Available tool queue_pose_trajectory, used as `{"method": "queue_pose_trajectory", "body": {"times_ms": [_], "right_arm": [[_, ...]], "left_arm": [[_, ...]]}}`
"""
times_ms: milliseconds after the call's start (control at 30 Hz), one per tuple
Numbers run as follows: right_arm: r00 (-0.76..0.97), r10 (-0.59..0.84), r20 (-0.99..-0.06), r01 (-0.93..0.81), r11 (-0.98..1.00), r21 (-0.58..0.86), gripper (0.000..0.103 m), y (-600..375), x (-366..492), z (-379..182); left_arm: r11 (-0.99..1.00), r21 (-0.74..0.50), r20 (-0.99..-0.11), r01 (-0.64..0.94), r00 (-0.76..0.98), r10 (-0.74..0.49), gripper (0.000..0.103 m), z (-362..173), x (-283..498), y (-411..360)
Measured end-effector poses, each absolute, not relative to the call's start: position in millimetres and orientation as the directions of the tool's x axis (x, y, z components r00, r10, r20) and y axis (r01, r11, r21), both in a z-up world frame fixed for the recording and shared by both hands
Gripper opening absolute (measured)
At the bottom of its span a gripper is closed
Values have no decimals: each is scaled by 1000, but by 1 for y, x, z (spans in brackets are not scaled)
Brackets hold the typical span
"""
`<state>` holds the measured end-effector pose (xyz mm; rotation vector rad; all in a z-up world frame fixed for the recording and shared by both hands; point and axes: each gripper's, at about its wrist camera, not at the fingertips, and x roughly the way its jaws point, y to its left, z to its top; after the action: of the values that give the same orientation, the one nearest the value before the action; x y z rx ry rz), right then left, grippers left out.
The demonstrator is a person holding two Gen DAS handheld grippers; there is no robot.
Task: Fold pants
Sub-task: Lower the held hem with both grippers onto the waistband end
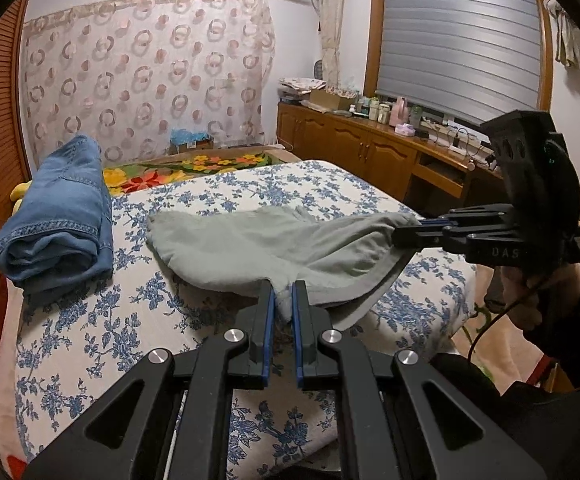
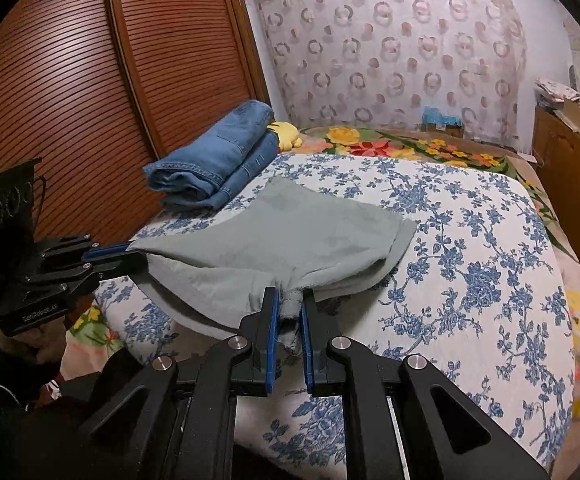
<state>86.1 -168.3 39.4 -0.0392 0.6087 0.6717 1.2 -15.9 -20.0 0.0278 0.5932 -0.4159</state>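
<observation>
Pale grey-green pants (image 1: 250, 246) lie partly folded on the blue-flowered bedspread (image 1: 90, 340). My left gripper (image 1: 283, 288) is shut on a bunched near edge of the pants and lifts it off the bed. My right gripper (image 2: 289, 294) is shut on another near corner of the pants (image 2: 290, 232), also raised. Each gripper shows in the other view: the right one (image 1: 412, 228) at the pants' right end, the left one (image 2: 130, 252) at their left end. The far part of the pants rests flat on the bed.
Folded blue jeans (image 1: 58, 208) lie on the bed's far left by a brown slatted wardrobe (image 2: 70, 80), with a yellow soft toy (image 2: 286, 132) behind. A wooden cabinet (image 1: 354, 144) with bottles stands to the right. A flowered blanket (image 2: 410, 140) covers the bed's far end.
</observation>
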Motion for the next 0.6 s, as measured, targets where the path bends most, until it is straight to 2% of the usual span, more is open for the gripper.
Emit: {"method": "queue_pose_trajectory", "body": {"times_ms": [600], "right_arm": [[689, 575, -440, -594, 797, 112, 10, -188, 43, 64]], "left_arm": [[906, -84, -467, 414, 787, -403, 9, 17, -19, -17]]}}
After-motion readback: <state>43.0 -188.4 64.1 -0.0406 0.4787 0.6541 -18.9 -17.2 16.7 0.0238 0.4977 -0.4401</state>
